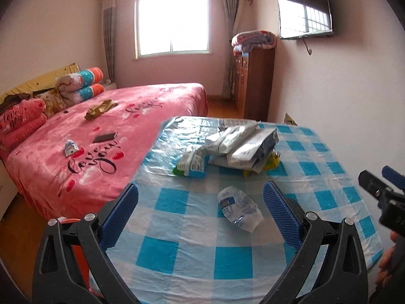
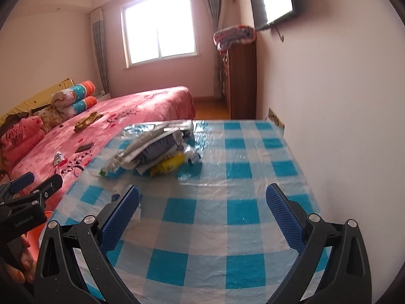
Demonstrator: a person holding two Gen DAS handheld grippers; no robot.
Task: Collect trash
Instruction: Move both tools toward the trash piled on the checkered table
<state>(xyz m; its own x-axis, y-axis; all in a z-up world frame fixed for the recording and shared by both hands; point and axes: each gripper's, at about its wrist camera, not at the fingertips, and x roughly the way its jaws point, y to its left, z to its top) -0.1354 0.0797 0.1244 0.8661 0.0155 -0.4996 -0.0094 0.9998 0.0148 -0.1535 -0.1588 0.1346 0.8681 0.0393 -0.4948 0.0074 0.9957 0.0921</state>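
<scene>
Blue-and-white checked plastic covers the tabletop [image 1: 192,261], and I take the lone crumpled wrapper [image 1: 239,209] on it as my marker. Nearest of all, the left gripper [image 1: 201,211] hovers over the cloth with its blue fingers [image 1: 121,215] spread wide, holding nothing; the crumpled wrapper lies flat between them, closer to the right-hand finger and touching neither. Off to the wrapper's right, the right gripper [image 2: 202,215] hangs over bare cloth, fingers likewise wide and empty.

Beyond the wrapper, toward the far edge, sits a heap of packets [image 1: 233,149]: white and silver bags overlapping, a green-edged one at the left and something yellow tucked under the right. I count at least five pieces there, though the overlap hides the true number. Left of the wrapper and farther off, the pink bed [image 1: 106,131] carries three loose things: one small white-and-blue packet [image 1: 69,148], one dark phone [image 1: 104,137], and one gold crumpled scrap [image 1: 100,109].

To my eye the job is barely begun: nothing is gripped, one wrapper and one heap wait on the table, and the bed's packet and scrap look like rubbish as well. An orange tub [image 2: 43,228] peeks below the table's near-left corner; whether it is the bin I cannot tell.
</scene>
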